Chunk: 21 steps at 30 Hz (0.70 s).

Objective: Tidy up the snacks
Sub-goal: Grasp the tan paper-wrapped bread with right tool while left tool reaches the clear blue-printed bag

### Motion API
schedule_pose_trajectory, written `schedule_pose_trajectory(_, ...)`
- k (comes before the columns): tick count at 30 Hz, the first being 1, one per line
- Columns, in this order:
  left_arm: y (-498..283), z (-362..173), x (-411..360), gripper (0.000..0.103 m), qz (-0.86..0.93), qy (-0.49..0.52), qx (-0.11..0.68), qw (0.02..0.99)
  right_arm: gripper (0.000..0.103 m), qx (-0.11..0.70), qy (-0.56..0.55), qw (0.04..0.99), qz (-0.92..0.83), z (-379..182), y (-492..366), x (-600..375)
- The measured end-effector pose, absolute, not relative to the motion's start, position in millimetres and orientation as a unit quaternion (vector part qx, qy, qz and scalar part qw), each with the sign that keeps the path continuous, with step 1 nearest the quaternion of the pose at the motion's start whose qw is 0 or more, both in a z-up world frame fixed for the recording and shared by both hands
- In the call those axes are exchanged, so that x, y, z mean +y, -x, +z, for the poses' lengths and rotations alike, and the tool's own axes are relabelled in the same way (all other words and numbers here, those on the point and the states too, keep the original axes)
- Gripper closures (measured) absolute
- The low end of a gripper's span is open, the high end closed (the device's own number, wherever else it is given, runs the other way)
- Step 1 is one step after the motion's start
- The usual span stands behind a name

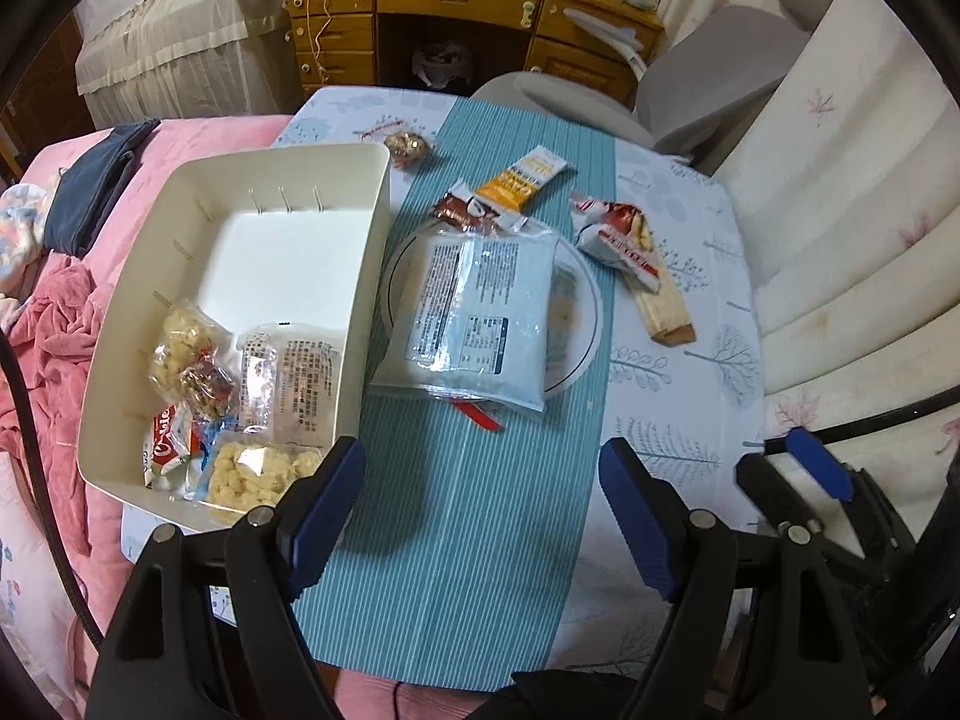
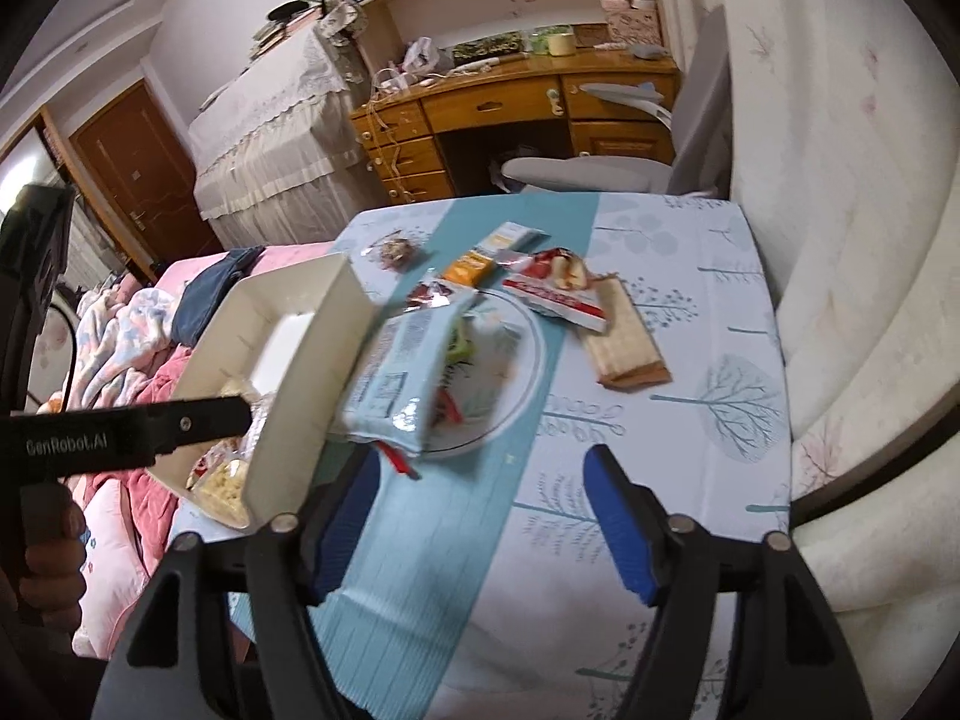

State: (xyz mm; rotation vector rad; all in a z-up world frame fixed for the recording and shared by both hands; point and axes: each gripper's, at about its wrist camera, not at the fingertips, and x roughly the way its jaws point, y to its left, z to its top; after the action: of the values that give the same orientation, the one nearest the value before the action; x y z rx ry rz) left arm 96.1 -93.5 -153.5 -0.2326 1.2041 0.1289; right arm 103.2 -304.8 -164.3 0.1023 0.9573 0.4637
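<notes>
**Both tools open above the snack bench**

Nearest the cameras, the left tool [image 1: 480,504] stood with its jaws wide apart and nothing between them, poised over the teal striped runner [image 1: 468,540]. The right tool [image 2: 480,516] was likewise open and empty, its jaws parted over the runner's edge and the tree-patterned cloth on the bench [image 2: 690,420].

Just beyond the left tool, the cream bin [image 1: 372,276] sat at the bench's left side, beside the pink bedding [image 1: 54,360]. Several wrapped snacks lay in its near end, among them a clear bag of pale puffs [image 1: 252,474].

Right of the bin, a large pale-blue packet [image 1: 474,312] lay face down on a white plate [image 1: 585,300], touching the bin's wall. Past the plate lay a brown-and-white wrapper [image 1: 474,213] and an orange bar [image 1: 528,180]. To their right, a red-and-white packet [image 1: 618,234] rested on a tan cracker pack [image 1: 666,312]. A small round wrapped sweet [image 1: 408,147] lay near the far edge.

Farther off stood a grey chair [image 1: 690,90] and a wooden desk [image 1: 468,0].
</notes>
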Motion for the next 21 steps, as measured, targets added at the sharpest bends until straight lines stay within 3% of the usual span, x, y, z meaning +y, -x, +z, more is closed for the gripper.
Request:
schedule_pose_trajectory(10,-153.4,-198.6,-92.8,0.008,0.067,0.144,0.607,0.779,0.030,0.491,-0.024,0.853,0.179,-191.5,-152.0,-310.7)
schedule_pose_trajectory(21,-215.4,-247.9,-84.5,0.007,0.119,0.118,0.633,0.756,0.030,0.518,0.025,0.841,0.151,-236.1,-208.3,-300.7)
